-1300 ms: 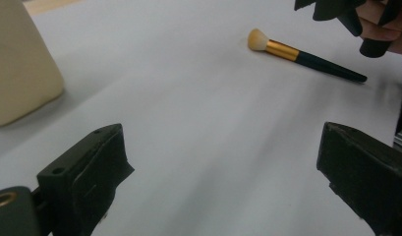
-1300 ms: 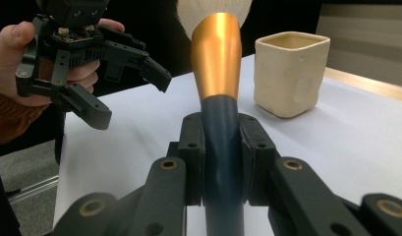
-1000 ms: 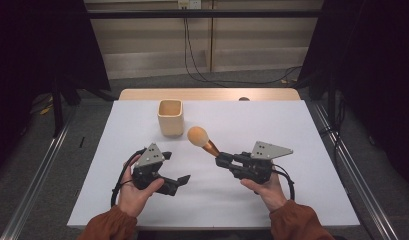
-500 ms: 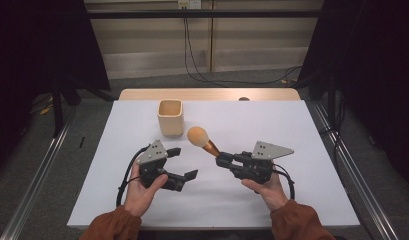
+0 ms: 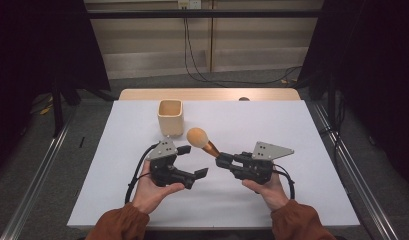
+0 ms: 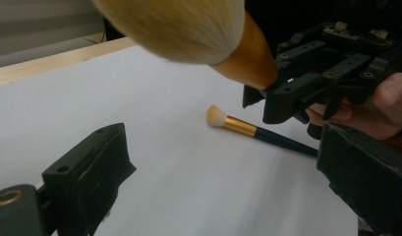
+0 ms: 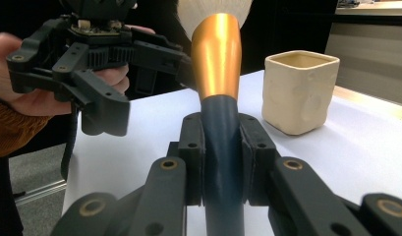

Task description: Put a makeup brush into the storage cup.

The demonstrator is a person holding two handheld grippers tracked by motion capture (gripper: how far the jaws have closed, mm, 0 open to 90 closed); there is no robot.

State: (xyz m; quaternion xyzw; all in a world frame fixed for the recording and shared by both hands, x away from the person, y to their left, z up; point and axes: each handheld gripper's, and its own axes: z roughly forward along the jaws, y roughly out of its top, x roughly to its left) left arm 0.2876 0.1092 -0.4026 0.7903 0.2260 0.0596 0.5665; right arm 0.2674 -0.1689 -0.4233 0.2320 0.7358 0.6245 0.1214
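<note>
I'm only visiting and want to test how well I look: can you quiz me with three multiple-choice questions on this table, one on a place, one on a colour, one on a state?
1. Where does the cream cup stand on the white table?
A. towards the far edge
B. at the near edge, between the sleeves
C. at the right-hand corner

2. What colour is the metal collar of the powder brush?
A. silver
B. gold
C. red

3. What is the state of the right gripper?
A. open and empty
B. shut on the powder brush
C. shut on the cup

Answers:
1. A: the high view shows it towards the far edge, beyond both hands.
2. B: the collar shines gold below the bristles.
3. B: its pads press on both sides of the dark handle.
</note>
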